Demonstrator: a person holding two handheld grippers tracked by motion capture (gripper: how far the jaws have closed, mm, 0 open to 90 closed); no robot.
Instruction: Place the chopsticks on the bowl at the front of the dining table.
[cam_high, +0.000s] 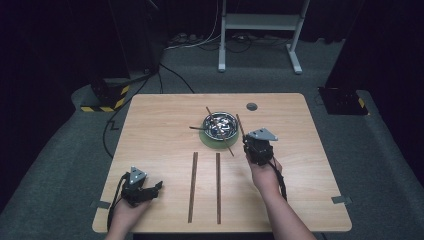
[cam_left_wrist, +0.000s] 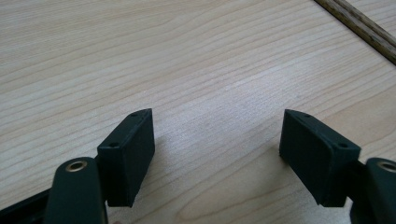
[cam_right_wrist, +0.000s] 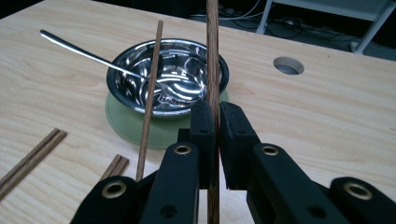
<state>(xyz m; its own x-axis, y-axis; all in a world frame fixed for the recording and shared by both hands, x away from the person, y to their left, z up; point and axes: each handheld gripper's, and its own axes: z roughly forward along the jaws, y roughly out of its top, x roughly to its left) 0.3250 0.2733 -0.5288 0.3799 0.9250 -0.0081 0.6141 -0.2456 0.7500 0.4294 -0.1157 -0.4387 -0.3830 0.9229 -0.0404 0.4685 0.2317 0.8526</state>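
A steel bowl sits on a green plate at the table's middle. My right gripper is just right of the bowl, shut on a brown chopstick that stands up between its pads. A second chopstick leans across the bowl, and a metal spoon rests in it with the handle out to the left. My left gripper rests near the table's front left corner. Its jaws stand open over bare wood.
Two paired chopsticks lie lengthwise on the table in front of the bowl; one pair shows in the left gripper view. A round cable hole is at the back. A white stand is on the floor beyond.
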